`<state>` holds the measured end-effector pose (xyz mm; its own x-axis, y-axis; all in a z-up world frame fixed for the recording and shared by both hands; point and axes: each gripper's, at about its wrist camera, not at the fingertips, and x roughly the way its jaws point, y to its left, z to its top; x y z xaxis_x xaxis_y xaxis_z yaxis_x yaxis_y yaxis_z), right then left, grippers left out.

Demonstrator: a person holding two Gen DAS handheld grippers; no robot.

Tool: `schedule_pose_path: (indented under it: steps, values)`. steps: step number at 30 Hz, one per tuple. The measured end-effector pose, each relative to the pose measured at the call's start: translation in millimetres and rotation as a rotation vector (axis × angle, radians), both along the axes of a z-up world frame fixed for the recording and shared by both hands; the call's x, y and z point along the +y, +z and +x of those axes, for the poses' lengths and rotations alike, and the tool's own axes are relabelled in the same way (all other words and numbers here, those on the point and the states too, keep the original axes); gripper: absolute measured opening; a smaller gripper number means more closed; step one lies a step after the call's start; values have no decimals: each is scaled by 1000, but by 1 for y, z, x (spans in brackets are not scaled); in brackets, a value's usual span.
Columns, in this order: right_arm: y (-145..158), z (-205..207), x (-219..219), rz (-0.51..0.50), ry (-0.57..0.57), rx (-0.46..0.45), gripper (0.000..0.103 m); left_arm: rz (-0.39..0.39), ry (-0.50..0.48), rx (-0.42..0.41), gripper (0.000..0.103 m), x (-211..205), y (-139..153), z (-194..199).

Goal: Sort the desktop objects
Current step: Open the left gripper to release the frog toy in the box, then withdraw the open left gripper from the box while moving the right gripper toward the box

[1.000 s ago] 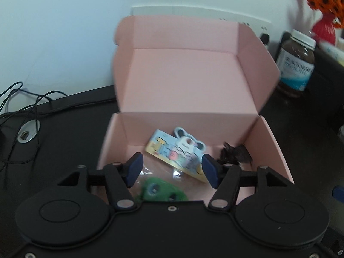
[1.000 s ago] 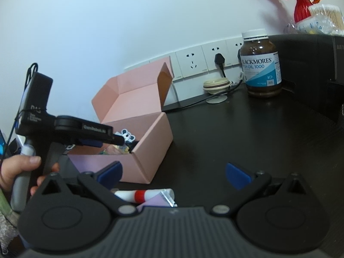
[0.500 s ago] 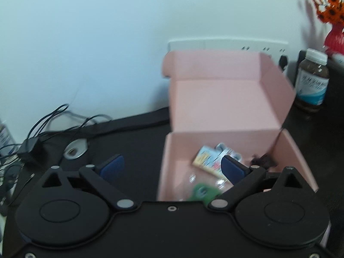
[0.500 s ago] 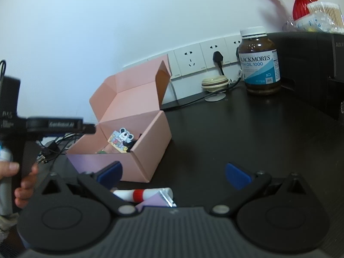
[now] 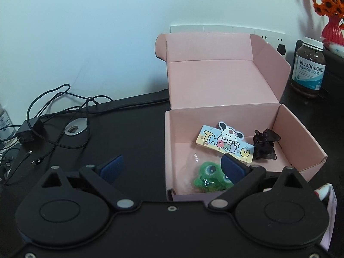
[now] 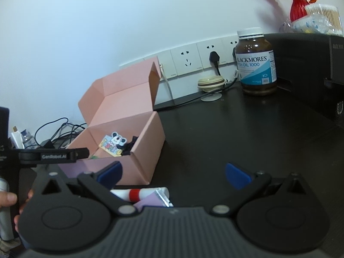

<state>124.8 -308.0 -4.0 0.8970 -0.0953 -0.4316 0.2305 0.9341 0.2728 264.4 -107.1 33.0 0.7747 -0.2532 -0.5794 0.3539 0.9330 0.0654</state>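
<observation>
Beside the pink box (image 5: pixel 223 81), cables (image 5: pixel 56 116) lie left, while each hand-held gripper (image 5: pixel 172 168) (image 6: pixel 174 175) gapes empty.

Left gripper (image 5: pixel 173 167) and right gripper (image 6: pixel 174 174) both gape wide, holding nothing.

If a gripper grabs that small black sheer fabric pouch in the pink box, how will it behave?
The small black sheer fabric pouch looks gathered and crumpled, so it would probably squash and flop. Thin see-through mesh suggests it is light. Unlikely to roll.
</observation>
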Motion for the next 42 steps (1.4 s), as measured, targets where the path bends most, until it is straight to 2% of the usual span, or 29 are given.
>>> schedule_pose_path:
  steps: [15, 21, 27, 30, 33, 38, 42]
  values:
    - [-1, 2, -1, -5, -11, 15, 102, -9, -56, -32, 99, 10, -2, -13]
    - [-1, 1, 0, -16, -17, 6, 102, 25, -67, -137, 98, 11, 0, -24]
    - [2, -2, 6, -59, -11, -20, 102, 13, -85, -257, 103, 28, 4, -46]
    - [3, -2, 14, -105, -1, -27, 102, -13, -77, -277, 103, 44, 2, -51]
    - [4, -1, 20, -145, 8, -22, 102, -84, -59, -302, 103, 62, 1, -53]
    - [3, 4, 19, -139, -4, 10, 102, -163, -80, -280, 103, 78, 4, -53]
    - [2, 5, 14, -114, -11, 28, 102, -141, -82, -282, 103, 72, 3, -57]
